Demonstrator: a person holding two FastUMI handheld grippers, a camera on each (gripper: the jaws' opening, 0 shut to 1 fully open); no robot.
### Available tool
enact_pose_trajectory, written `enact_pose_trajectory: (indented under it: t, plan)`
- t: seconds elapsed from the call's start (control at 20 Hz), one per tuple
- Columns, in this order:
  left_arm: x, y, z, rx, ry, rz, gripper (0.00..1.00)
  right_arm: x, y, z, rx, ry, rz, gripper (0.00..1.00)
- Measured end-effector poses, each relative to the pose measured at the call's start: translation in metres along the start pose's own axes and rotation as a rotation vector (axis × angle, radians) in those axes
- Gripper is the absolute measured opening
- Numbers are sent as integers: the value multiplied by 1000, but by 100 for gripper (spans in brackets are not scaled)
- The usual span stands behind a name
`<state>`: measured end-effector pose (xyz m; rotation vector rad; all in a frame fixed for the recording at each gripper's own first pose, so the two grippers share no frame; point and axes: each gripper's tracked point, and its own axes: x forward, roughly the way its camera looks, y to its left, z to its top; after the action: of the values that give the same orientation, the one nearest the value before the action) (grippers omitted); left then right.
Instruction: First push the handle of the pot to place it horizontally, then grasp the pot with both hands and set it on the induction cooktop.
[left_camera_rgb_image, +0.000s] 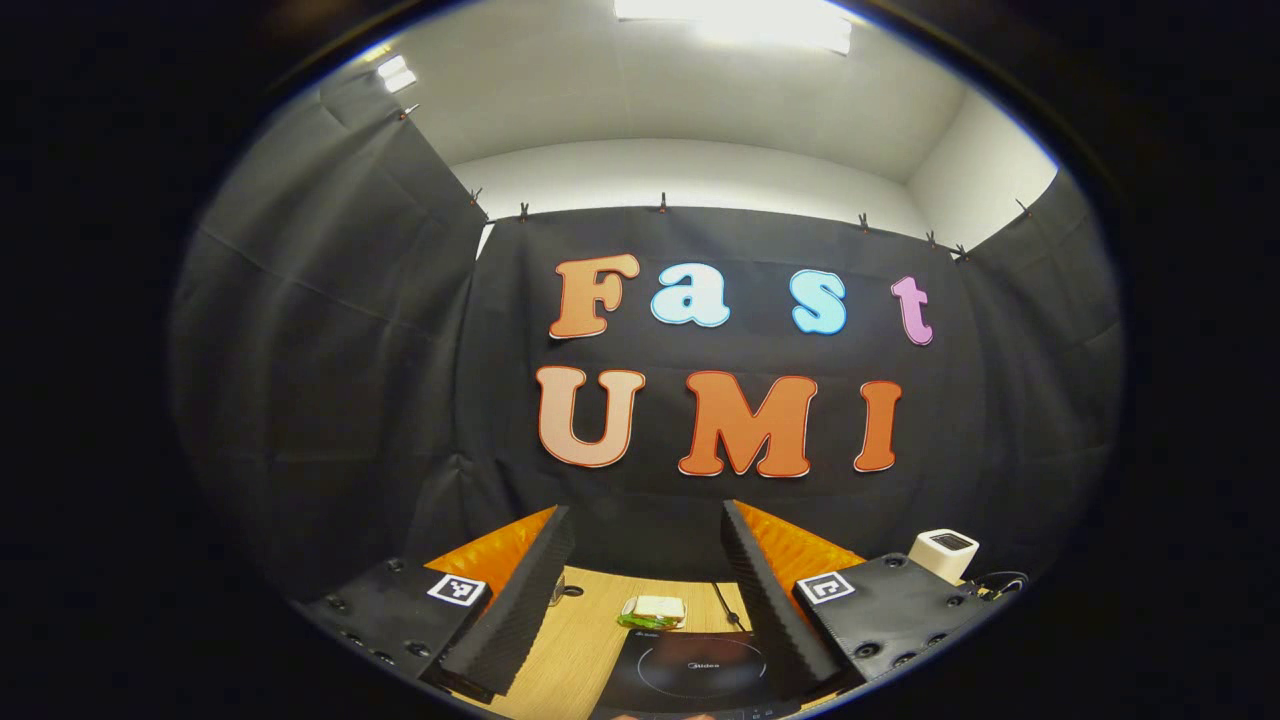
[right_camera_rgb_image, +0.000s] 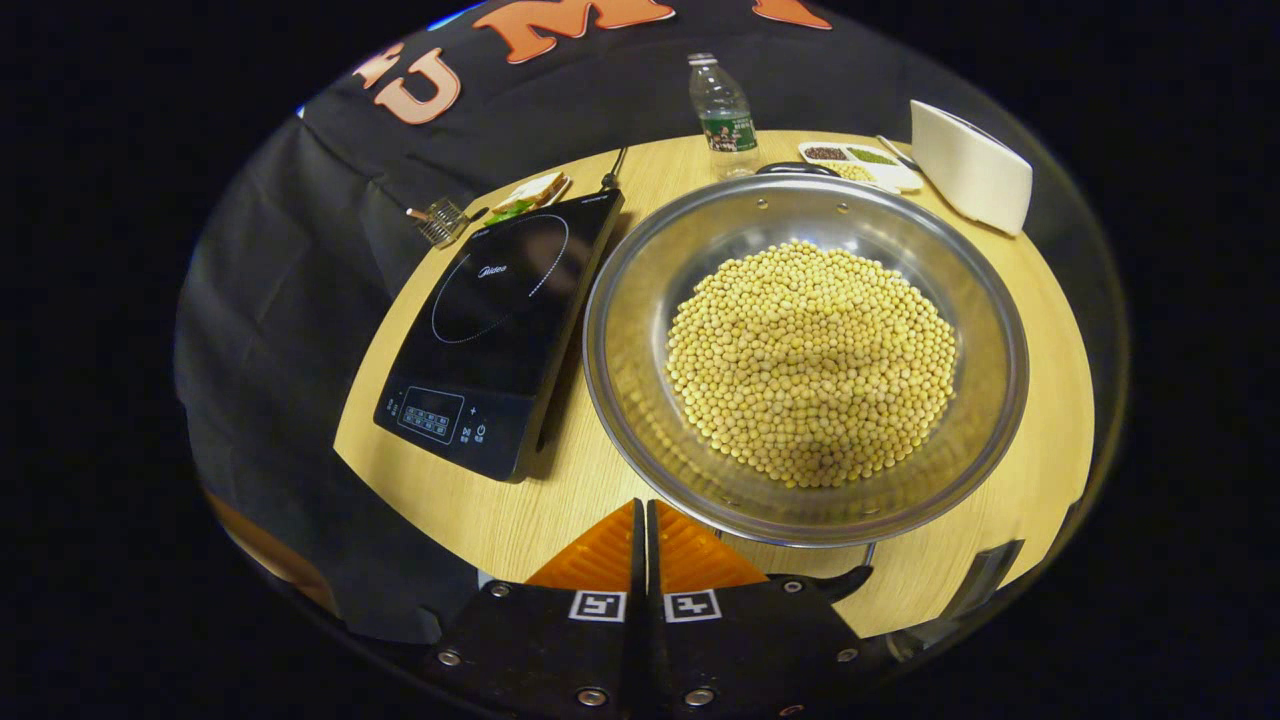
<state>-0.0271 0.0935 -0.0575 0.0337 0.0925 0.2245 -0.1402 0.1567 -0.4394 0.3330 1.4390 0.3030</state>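
Pot (right_camera_rgb_image: 806, 360), a wide shiny steel one heaped with pale yellow soybeans (right_camera_rgb_image: 810, 362), sits on the wooden table (right_camera_rgb_image: 1010, 300) just to the right of the induction cooktop (right_camera_rgb_image: 497, 330) in the right gripper view, its rim close beside the cooktop's right edge but not on it. A dark handle (right_camera_rgb_image: 818, 582) shows under the pot's near rim, pointing toward the right gripper (right_camera_rgb_image: 645, 530), whose jaws are pressed together with nothing between them, just short of that rim.

Beyond the pot, toward the table's far edge, stand a plastic water bottle (right_camera_rgb_image: 722, 115), a divided white tray of beans (right_camera_rgb_image: 860, 165) and a white box-like appliance (right_camera_rgb_image: 970, 165) at the far right corner. Past the cooktop's far end lie a sandwich (right_camera_rgb_image: 528, 195) and a small wire whisk-like tool (right_camera_rgb_image: 440, 222).

In the left gripper view the left gripper (left_camera_rgb_image: 650, 600) is raised and faces the booth's black wall, its jaws spread wide and holding nothing. Between them lie the cooktop (left_camera_rgb_image: 700, 670), bare on top, and the sandwich (left_camera_rgb_image: 655, 612) behind it. A white appliance (left_camera_rgb_image: 943, 553) shows at the right.
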Motion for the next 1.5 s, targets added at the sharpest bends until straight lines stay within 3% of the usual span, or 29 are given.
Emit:
enact_pose_trajectory:
  t: [0.4,0.85,1.3,1.5]
  plan:
    - [6,-9,-18,15,34,-7,96,1,-11,-4,18,31,14,0]
    - [20,-20,-26,11,47,-18,97,-7,-78,2,71,32,-112,0]
    - [35,-25,-49,-5,92,-24,97,-12,-118,6,115,62,-159,0]
    - [40,-30,-50,7,88,-24,96,-13,-143,10,121,58,-213,0]
